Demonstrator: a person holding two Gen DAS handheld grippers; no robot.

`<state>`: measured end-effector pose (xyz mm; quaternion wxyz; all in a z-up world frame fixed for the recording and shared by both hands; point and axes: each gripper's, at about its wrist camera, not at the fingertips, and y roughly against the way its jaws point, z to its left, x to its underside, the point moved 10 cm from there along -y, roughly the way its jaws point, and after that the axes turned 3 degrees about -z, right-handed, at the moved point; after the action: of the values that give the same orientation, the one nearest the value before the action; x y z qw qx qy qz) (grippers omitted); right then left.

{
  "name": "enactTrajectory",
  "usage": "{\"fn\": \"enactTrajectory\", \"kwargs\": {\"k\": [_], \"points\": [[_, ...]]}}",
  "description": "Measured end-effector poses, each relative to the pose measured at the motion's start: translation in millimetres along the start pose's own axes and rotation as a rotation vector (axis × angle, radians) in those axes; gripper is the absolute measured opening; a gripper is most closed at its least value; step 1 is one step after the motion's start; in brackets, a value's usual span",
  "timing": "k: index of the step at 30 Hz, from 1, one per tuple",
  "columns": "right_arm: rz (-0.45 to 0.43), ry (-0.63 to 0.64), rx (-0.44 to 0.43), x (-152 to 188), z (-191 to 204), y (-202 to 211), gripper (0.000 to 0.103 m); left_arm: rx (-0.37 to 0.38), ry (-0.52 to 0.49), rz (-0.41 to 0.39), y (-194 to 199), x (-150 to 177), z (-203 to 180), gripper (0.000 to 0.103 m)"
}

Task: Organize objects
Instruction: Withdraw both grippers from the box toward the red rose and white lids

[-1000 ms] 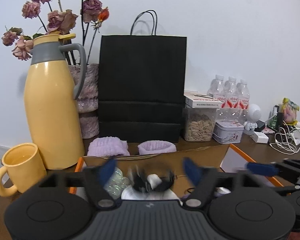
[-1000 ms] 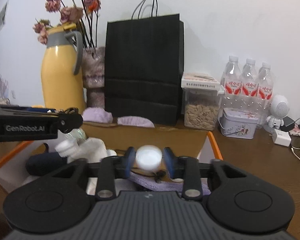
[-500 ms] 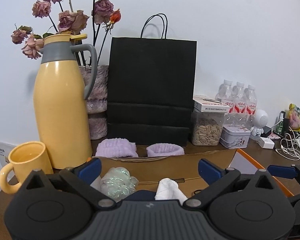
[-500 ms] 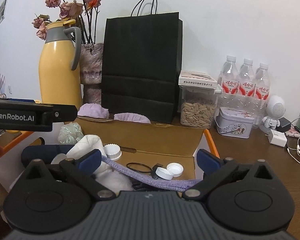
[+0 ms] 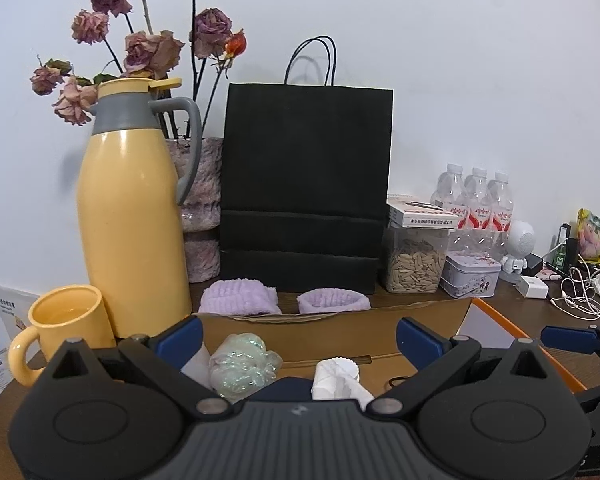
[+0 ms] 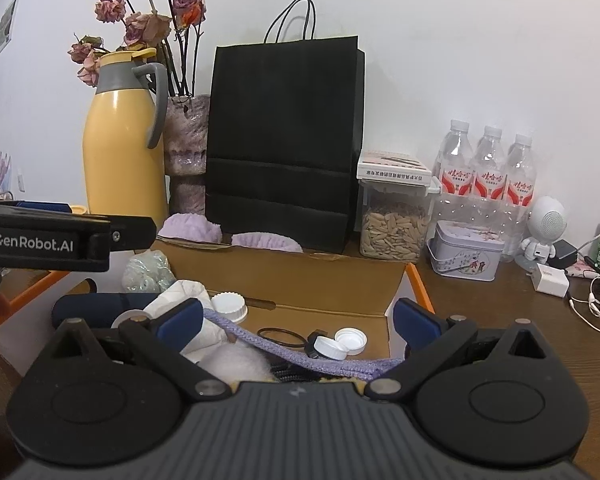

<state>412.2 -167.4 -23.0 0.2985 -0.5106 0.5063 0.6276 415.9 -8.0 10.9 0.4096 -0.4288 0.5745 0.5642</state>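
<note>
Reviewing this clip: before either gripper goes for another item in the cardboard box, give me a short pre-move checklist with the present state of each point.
1. Left gripper empty, jaws wide after just opening: ok.
2. Right gripper empty, jaws wide after just opening: ok.
3. White bottle caps lying free on the floor of the cardboard box: ok.
4. Black hair tie flat and apart from the caps: ok.
5. Purple knitted strap draped across the box right under the right gripper, a possible snag: not ok.
6. What lies under the white cloth: cannot tell.
</note>
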Motion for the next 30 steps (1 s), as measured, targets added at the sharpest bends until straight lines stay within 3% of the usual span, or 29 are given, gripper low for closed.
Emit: {"fn": "enactTrajectory", "kwargs": {"k": [16, 30], "points": [[-0.014, 0.012, 0.021, 6, 5, 34, 0.103, -0.007, -0.007, -0.029, 34, 3, 0, 0.103], [-0.02, 0.01, 0.005, 19, 21, 71, 0.103, -0.011, 0.002, -0.008, 71, 20, 6, 0.103]]}}
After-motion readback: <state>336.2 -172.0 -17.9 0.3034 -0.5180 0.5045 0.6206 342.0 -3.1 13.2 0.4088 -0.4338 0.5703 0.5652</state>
